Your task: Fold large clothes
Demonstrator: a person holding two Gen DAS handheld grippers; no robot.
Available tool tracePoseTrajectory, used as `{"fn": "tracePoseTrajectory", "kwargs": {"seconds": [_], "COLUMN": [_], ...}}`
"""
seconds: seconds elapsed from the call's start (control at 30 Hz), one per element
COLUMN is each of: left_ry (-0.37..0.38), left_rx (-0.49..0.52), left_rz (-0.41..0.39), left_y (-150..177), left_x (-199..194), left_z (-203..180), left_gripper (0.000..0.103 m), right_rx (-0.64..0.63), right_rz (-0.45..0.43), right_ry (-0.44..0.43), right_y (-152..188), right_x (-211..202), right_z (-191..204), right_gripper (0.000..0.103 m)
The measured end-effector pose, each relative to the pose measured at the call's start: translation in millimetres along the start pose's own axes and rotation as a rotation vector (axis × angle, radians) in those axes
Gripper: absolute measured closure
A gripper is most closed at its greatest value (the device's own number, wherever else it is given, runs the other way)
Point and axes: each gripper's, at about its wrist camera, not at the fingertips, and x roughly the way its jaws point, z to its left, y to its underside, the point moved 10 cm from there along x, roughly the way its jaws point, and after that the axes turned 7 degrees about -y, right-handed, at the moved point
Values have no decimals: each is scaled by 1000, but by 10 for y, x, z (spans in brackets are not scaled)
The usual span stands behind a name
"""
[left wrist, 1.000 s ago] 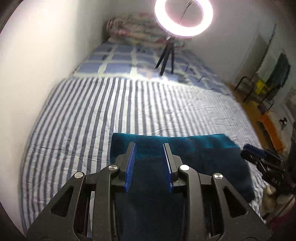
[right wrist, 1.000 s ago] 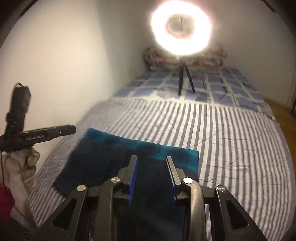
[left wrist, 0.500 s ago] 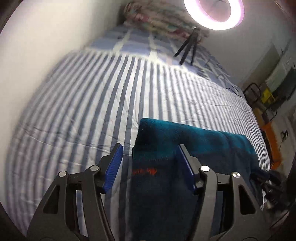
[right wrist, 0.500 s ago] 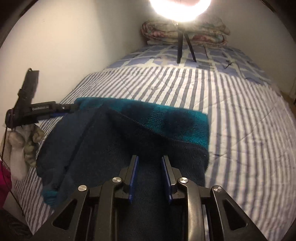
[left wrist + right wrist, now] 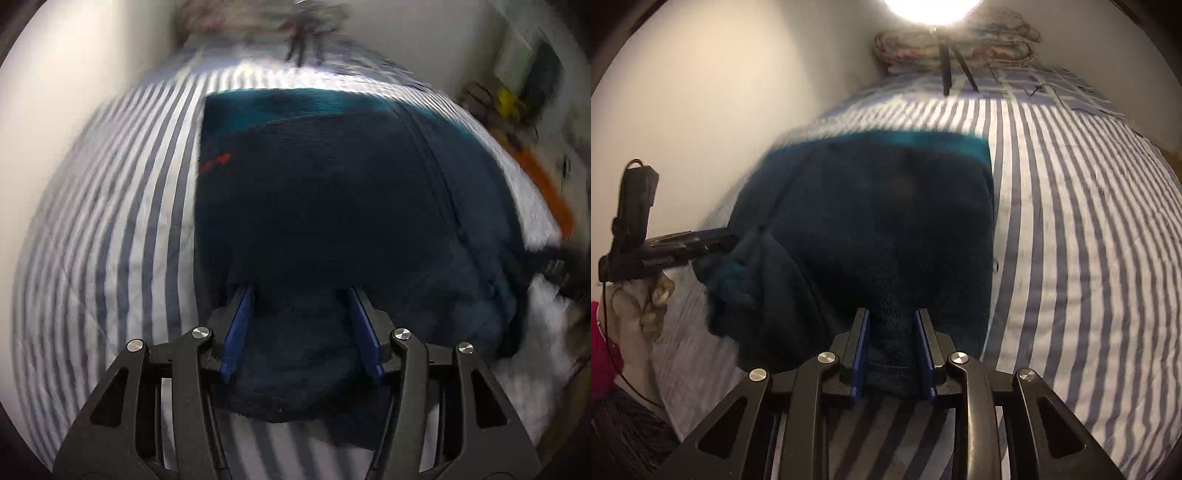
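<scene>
The left gripper [image 5: 301,325] stands wide open over the near edge of the dark blue fleece garment [image 5: 332,206]; whether it grips any cloth, I cannot tell. The right gripper [image 5: 892,347] pinches that edge. The garment lies on the striped bed [image 5: 1071,221], looking thick, soft, floppy and best held at corners.

A blue-and-white striped bedsheet [image 5: 1071,229] covered the bed. Beyond it lay a checked blanket [image 5: 1034,79], with a folded floral quilt [image 5: 960,48] against the far wall. A dark tripod [image 5: 951,70] stood on the bed under a bright ring light [image 5: 932,7].
</scene>
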Motion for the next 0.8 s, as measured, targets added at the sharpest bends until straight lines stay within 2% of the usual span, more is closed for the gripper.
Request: {"fn": "tracePoseTrajectory", "kwargs": {"seconds": [0.07, 0.13, 0.2, 0.27, 0.3, 0.37, 0.47, 0.53, 0.57, 0.63, 0.8], "left_ry": [13, 28, 53, 78, 70, 72, 117, 112, 108, 124, 273], "left_rx": [-17, -62, -102, -76, -27, 0, -63, -131, -161, -226, -463], "left_rz": [19, 2, -31, -51, -67, -79, -56, -40, -27, 25, 89], "left_y": [-39, -86, -122, -144, -162, -188, -236, -342, -387, -429, -519], "left_x": [-64, -194, -368, -510, -578, -646, -641, -547, -470, -301, 55], "left_z": [7, 68, 85, -15, -107, -193, -140, 70, 187, 425, 834], "left_gripper": [47, 47, 47, 47, 47, 46, 36, 25, 19, 18, 18], "right_rx": [-17, -17, 12, 11, 2, -29, -20, 26, 49, 94, 197], "right_rz": [34, 47, 9, -37, -50, -68, -98, -120, -127, -123, -84], "right_ry": [21, 24, -9, -48, -50, -40, 10, 10, 11, -11, -66], "right_y": [-20, -43, -113, -182, -212, -285, -453, -573, -610, -652, -687], "right_x": [-57, -154, -313, -484, -528, -578, -566, -562, -560, -524, -297], "right_z": [37, 51, 88, 185, 220, 257, 91, -99, -188, -348, -635], "right_gripper": [78, 78, 75, 75, 75, 74, 64, 50, 39, 19, 17]}}
